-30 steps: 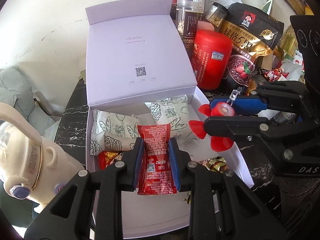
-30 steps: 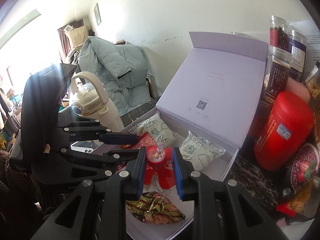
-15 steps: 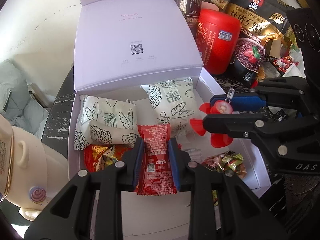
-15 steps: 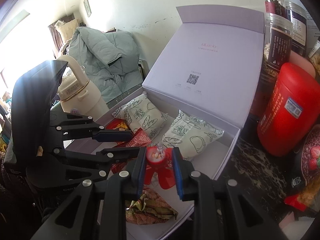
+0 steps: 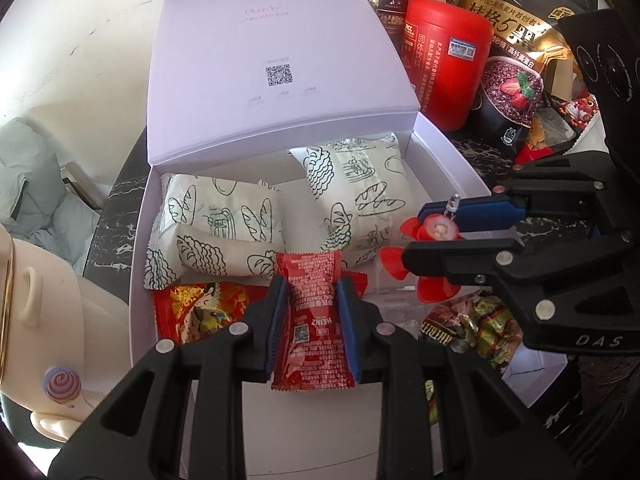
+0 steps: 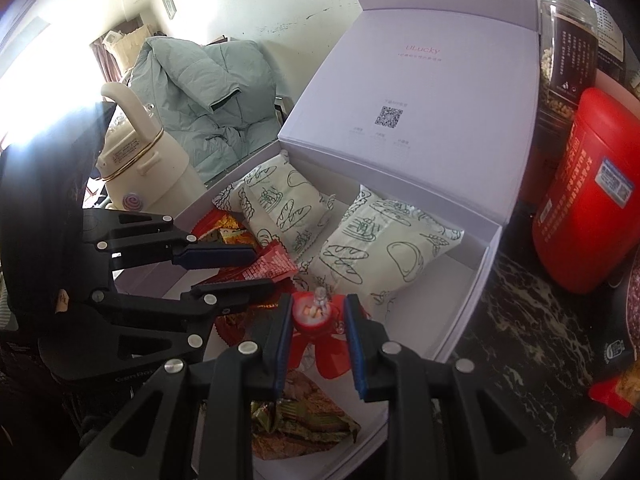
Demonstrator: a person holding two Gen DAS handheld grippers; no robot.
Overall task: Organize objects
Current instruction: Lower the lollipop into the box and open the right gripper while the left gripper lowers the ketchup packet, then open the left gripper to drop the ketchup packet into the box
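Beside box (image 5: 448, 148), red canister (image 5: 448, 60)

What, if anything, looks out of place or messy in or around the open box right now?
Nothing is spilled or damaged. One oddity: the right gripper holds a small red flower-shaped trinket with a tiny clear bulb, a non-food item over a white box otherwise holding snack packets. The left gripper holds a red ketchup sachet.

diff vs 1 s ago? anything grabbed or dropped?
Both hands came down toward the open white box, which now fills more of each view. Nothing was grabbed or dropped: the left gripper stays shut on the red Heinz packet, and the right gripper stays shut on the red flower-shaped toy. The bread packs, the candy and the lid have not moved.
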